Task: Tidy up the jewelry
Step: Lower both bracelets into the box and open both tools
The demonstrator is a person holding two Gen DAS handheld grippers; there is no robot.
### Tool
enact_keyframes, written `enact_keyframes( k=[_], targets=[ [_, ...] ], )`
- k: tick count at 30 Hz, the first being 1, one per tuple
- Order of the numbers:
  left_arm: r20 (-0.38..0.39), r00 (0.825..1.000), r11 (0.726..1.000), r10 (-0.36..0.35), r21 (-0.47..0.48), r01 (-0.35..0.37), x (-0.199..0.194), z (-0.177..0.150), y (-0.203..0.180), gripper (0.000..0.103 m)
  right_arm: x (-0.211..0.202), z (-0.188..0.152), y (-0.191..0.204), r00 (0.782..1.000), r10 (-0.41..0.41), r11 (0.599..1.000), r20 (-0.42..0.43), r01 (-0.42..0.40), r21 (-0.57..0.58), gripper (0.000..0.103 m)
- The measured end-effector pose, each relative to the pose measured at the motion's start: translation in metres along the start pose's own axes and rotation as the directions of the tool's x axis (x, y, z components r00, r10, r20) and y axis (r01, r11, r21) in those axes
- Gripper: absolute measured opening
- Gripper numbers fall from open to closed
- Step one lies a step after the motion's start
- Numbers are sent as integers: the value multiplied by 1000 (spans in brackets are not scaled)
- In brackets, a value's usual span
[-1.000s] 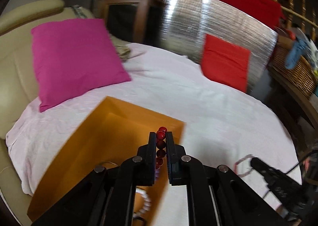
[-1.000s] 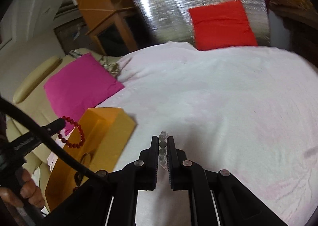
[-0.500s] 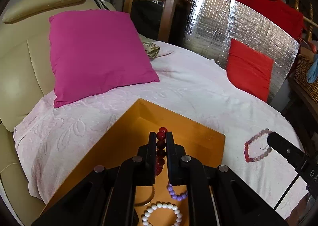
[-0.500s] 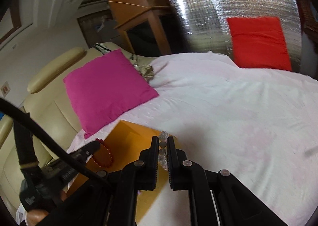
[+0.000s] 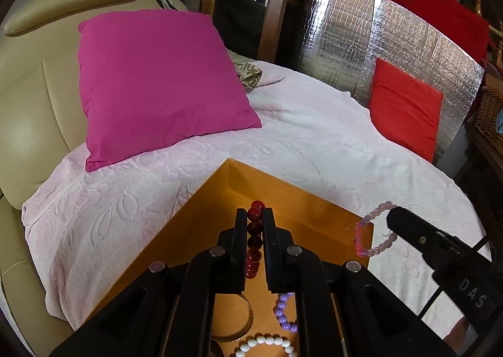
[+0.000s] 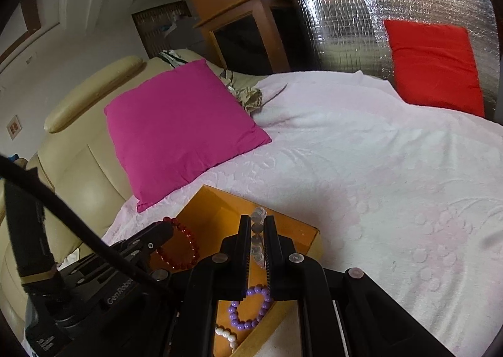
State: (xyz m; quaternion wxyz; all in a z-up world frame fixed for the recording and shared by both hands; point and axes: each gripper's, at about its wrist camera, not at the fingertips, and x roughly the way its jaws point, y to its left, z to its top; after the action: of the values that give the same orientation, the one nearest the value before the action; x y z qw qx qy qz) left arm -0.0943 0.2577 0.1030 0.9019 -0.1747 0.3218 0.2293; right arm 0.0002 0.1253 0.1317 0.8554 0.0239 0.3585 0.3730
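My left gripper (image 5: 254, 215) is shut on a dark red bead bracelet (image 5: 254, 240) and holds it over the open orange box (image 5: 301, 196). The bracelet also shows in the right wrist view (image 6: 185, 247), hanging from the left gripper (image 6: 166, 228). My right gripper (image 6: 258, 222) is shut on a pale pink bead bracelet (image 6: 258, 244), over the box's (image 6: 220, 200) right side. In the left wrist view that bracelet (image 5: 371, 231) hangs from the right gripper (image 5: 393, 218). In the box lie a purple bracelet (image 6: 250, 306), a white bead bracelet (image 5: 267, 343) and a gold bangle (image 5: 239, 325).
The box sits on a pale pink bedspread (image 5: 298, 149). A magenta pillow (image 5: 157, 80) leans on the beige headboard (image 5: 28, 99) at left. A red cushion (image 5: 405, 108) and silver foil panel (image 5: 361, 42) stand at the far right.
Both grippers have moved in over the orange box with their bracelets. The right gripper has come from the open bedspread to the box's right edge.
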Motion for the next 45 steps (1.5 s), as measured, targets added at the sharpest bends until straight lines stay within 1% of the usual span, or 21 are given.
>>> enact_keyframes(
  k=[7, 17, 31, 40, 45],
  targets=[
    [-18, 1000, 1000, 21, 2, -21, 15, 5, 1, 10, 24, 0, -3, 999, -3, 1000, -32, 3, 5, 9],
    [-79, 995, 998, 55, 21, -53, 47, 6, 0, 10, 56, -5, -8, 996, -9, 1000, -91, 10, 10, 9],
    [-147, 987, 998, 63, 30, -59, 73, 0, 1, 10, 74, -8, -12, 993, -16, 1000, -120, 18, 18, 9],
    [-181, 981, 998, 64, 18, -62, 84, -2, 6, 10, 85, -11, -17, 990, -29, 999, -137, 32, 21, 9],
    [-200, 977, 997, 71, 15, -70, 91, -5, 8, 10, 88, -10, -15, 990, -40, 999, -136, 41, 1, 9]
  ],
)
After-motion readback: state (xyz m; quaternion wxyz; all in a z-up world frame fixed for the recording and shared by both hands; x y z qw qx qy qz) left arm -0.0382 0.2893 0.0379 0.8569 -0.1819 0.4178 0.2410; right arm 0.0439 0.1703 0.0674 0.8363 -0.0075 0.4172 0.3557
